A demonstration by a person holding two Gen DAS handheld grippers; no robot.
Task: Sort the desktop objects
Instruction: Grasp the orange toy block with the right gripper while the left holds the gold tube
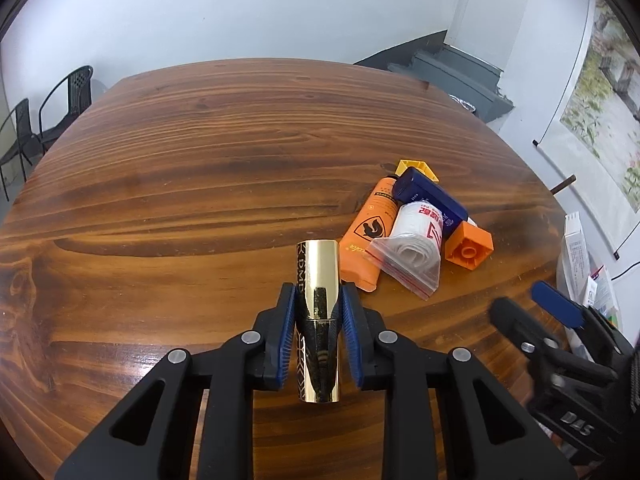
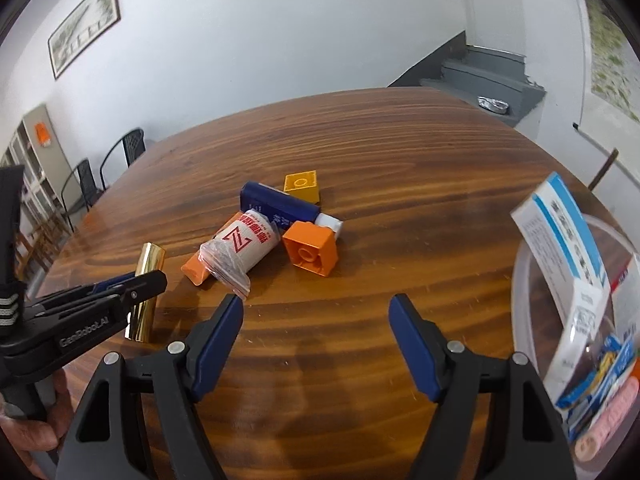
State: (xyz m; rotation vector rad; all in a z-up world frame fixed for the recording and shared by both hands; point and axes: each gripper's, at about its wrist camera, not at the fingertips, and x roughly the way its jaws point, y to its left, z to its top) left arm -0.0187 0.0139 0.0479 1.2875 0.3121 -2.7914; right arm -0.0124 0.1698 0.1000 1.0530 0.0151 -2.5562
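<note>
A shiny gold tube (image 1: 320, 304) lies on the wooden table (image 1: 200, 160), and my left gripper (image 1: 318, 300) is shut on it, blue pads pressing both sides. From the right wrist view the gold tube (image 2: 149, 268) shows at the left with the left gripper (image 2: 132, 288) clamped across it. My right gripper (image 2: 316, 304) stands open above bare wood, nothing between its fingers. Ahead lies a pile: an orange tube (image 1: 370, 224), a white roll in a zip bag (image 1: 412, 248), a dark blue bottle (image 1: 430, 200), an orange block (image 1: 468, 246) and a yellow block (image 1: 416, 168).
A clear plastic bin (image 2: 532, 280) at the right edge of the right wrist view holds a white and blue box (image 2: 568, 264) and other small packs. Black chairs (image 1: 60, 100) stand beyond the table's far left. Grey stairs (image 2: 480, 76) rise behind the table.
</note>
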